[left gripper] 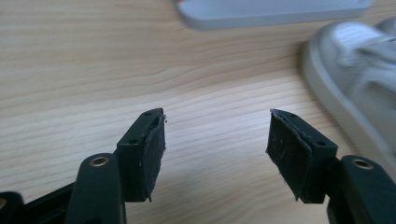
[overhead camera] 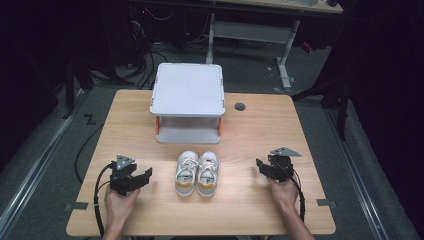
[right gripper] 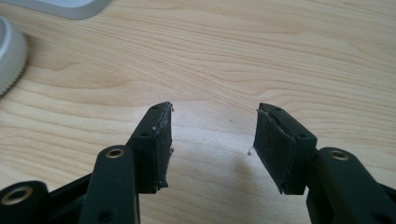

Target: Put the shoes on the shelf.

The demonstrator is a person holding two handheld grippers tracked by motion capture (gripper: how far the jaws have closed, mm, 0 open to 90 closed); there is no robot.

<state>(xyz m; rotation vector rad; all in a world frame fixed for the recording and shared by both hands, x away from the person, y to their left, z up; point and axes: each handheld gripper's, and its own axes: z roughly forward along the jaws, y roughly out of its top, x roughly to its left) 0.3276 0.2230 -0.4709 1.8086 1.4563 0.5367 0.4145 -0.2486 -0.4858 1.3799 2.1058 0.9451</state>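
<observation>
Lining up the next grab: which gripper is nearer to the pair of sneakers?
Left. The left gripper sits just left of the sneakers, jaws open toward them; the right gripper is open farther off on their right.

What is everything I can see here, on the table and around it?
Small white sneakers with tan trim: two, side by side, table centre, between the grippers.
White two-tier plastic shelf with orange posts: one, behind the sneakers.
Light wooden table: one, with a dark round hole near the shelf.
Grey desk frame: one, on the floor beyond.
Left gripper: black, open, nothing between its jaws, left of the sneakers.
Right gripper: black, open, nothing between its jaws, right of them.
</observation>
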